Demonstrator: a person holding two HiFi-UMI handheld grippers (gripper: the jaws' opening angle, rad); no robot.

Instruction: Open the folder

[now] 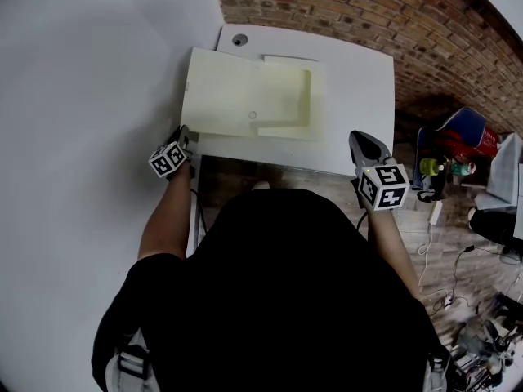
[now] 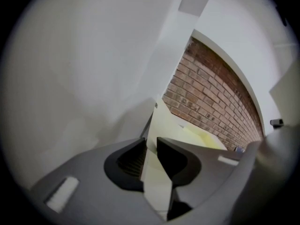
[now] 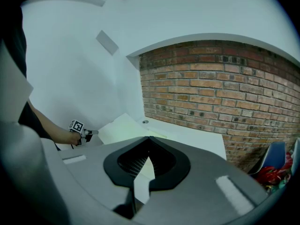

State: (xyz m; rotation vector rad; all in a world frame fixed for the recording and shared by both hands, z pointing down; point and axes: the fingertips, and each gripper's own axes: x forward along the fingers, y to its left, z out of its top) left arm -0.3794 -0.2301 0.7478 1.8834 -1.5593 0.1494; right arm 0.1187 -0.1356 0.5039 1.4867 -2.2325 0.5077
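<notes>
the opening has begun but is far from done. the left gripper has its jaws pinched nearly together on the folder's cover at the near left corner. in its own view that pale yellow sheet runs up between the pads and tilts away, so this corner looks lifted off the table. from the head view the folder lies toward the table's left edge, reaching close to the far left corner. how high the cover stands cannot be told from above. what is left, as i judge it, is swinging the cover right over and laying it down.

the right gripper hovers over the near edge toward the right corner, jaw tips together with nothing in them, well apart from the folder.

room is tight on two sides: the white wall stands just beside the left edge and the brick wall runs along the far edge. bare table lies only to the folder's right.
</notes>
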